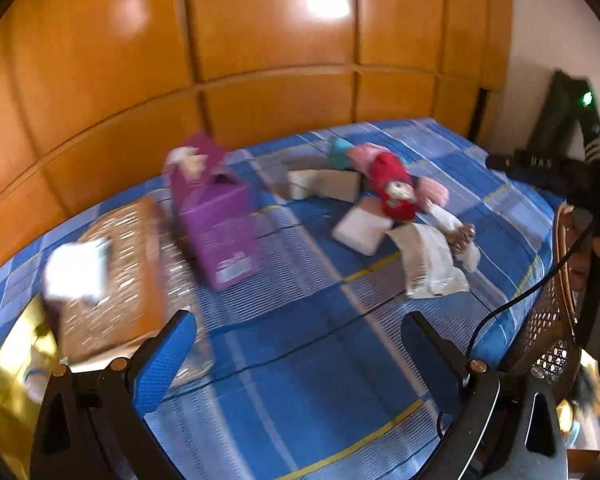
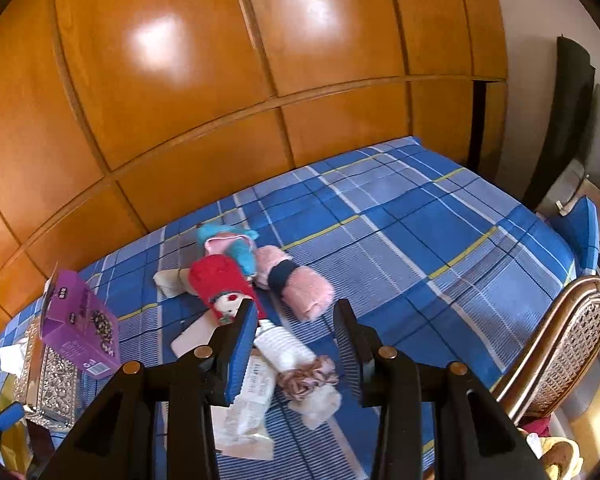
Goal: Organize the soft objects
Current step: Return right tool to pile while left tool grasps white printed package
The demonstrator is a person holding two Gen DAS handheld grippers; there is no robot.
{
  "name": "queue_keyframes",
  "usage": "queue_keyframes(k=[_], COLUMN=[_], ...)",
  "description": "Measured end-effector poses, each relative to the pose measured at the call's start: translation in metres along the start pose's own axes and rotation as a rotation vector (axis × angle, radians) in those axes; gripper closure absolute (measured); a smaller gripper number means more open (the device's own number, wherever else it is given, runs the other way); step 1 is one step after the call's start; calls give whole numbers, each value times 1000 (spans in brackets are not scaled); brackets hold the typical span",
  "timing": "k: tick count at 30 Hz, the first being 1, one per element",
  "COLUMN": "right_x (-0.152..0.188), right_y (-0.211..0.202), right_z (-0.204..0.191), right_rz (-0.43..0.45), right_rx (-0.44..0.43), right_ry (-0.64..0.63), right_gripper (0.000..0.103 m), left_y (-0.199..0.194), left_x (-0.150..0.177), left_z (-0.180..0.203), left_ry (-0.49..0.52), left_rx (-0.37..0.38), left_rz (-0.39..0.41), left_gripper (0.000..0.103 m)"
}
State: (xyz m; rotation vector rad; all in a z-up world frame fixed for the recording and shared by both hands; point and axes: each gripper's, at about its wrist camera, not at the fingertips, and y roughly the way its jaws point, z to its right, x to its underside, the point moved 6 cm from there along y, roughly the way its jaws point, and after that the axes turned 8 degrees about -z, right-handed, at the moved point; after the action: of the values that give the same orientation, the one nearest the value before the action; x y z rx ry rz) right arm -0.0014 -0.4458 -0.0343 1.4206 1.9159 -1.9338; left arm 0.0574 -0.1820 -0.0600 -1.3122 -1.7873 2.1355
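Left wrist view: the left gripper (image 1: 300, 354) hangs released over the blue plaid bedspread (image 1: 308, 380), nothing between its jaws; far off lie a red plush toy (image 1: 394, 186), a pink fluffy roll (image 1: 434, 192) and a white packet (image 1: 430, 266), with a purple box (image 1: 220, 224) to the left. Right wrist view: the right gripper (image 2: 296, 344) is parted and empty above a white rolled cloth (image 2: 286, 350) and a pink scrunchie (image 2: 310, 378), near the red toy (image 2: 224, 288).

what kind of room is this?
Likely a bedroom: a bed under a blue plaid sheet, glossy wooden wardrobe doors behind it, a cane-back chair beside it.
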Motion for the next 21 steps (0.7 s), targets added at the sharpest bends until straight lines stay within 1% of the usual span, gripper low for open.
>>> queue_keyframes(k=[5,7,12,14,16,18,19,20,21], right_x=[-3,-3,-2,-1,1,2,4,5,6], right_y=[-3,-1,5,7,8,10,12,14,15], right_z=[19,26,42,46,49,49,48,47,47], right_rz=[0,-6,-33,-44,-52,-62,-70,-78,-87], right_rx=[13,17,9,4,2,1,0,-2,-5], right_ry=[24,38,77,86,89,78,71,64,58], right_gripper=[64,63,63,63,63,63,63,63,63], left_y=[43,55,81,93,107,122,132,139,149], left_x=[-23,-31,-52,-57,-60,-62,-61,-59,-54], left_z=[43,59,104,119,130,139,143,145,146], left_ry=[59,81,145,173,193,199,203,205,196], left_rx=[99,136,188,188,194,190,190,190,193], left_rz=[-87,-108,-137,-154,-186,-217,-238,-257,-289], left_gripper=[1,3,4,4,7,17,19,26,42])
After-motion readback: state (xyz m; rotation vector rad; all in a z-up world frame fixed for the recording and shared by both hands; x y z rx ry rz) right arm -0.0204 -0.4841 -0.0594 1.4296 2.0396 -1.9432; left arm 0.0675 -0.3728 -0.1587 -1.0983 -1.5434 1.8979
